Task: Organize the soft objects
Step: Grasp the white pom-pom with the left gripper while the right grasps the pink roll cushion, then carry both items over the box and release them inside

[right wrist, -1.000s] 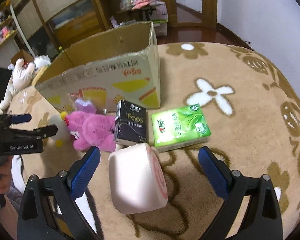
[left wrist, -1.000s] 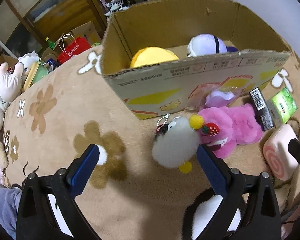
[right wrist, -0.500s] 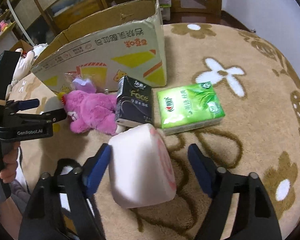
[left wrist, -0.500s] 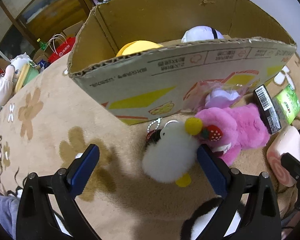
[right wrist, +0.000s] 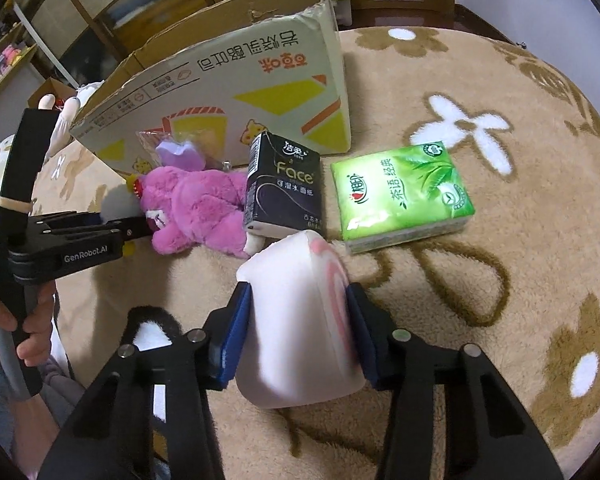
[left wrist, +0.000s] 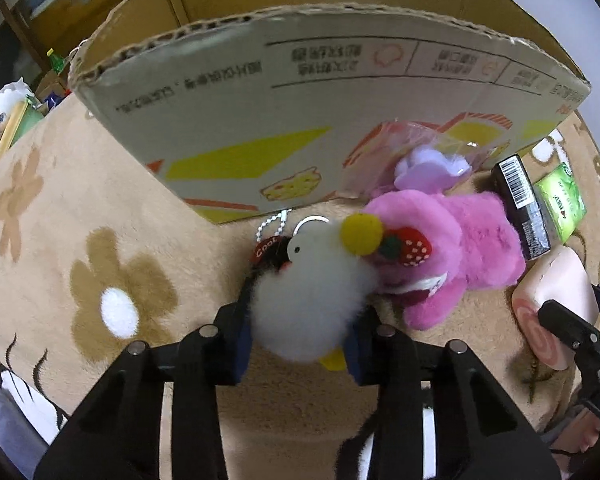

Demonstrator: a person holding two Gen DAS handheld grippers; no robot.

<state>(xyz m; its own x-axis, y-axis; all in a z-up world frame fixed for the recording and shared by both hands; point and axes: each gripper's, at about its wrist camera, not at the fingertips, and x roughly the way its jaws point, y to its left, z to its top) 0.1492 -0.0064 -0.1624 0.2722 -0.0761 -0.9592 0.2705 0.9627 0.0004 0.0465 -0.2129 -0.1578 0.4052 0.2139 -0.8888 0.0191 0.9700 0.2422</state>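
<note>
While squeezed onto the fluffy white duck plush [left wrist: 310, 304], left gripper [left wrist: 300, 336] blue pads pinching both sides, sitting on the tan flower rug [left wrist: 100, 240] right in front of the cardboard box [left wrist: 300, 120]. Got a black tag reading "Cool" [left wrist: 265, 249] plus a bead chain at about 11 o'clock off the duck. Touching the duck at 2 o'clock: pink strawberry bear plush [left wrist: 460, 252], with a bagged purple toy [left wrist: 432, 168] just above it against the box wall. Over on the right gripper [right wrist: 298, 328], clamped snug around the pink swirl-roll squishy [right wrist: 300, 320], pads pressing both flanks. Straight up at 12 from that, black tissue pack [right wrist: 286, 184] marked "Face", leaning on the bear; at 1 o'clock, green tea-leaf tissue pack [right wrist: 404, 192] with Chinese print. Also readable: "GenRobot.AI" on the other tool's side.
</note>
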